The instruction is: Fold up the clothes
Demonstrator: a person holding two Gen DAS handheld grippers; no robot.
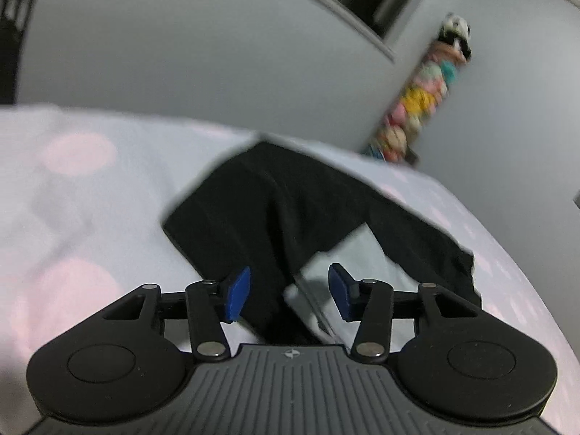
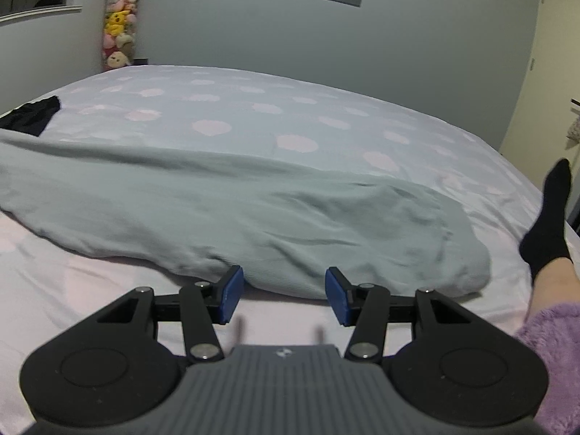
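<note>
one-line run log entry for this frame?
left gripper: open, over black garment | right gripper: open, at grey-green garment edge | bed: fold not started

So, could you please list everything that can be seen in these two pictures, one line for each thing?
black garment: one, black, spread on the bed ahead of the left gripper, partly over the pale cloth
grey-green garment: one, pale grey-green, rumpled across the bed in front of the right gripper
bed cover: one, pale lilac with pink shell shapes, under both garments
plush toys: a stacked column, many colours, in the corner of the room behind the bed
walls: grey
door: one, cream, at far right
left gripper: black with blue pads, open, over the black garment
right gripper: black with blue pads, open, at the hem of the grey-green garment
person's leg: one, black sock, purple fleecy clothing below, right edge
</note>
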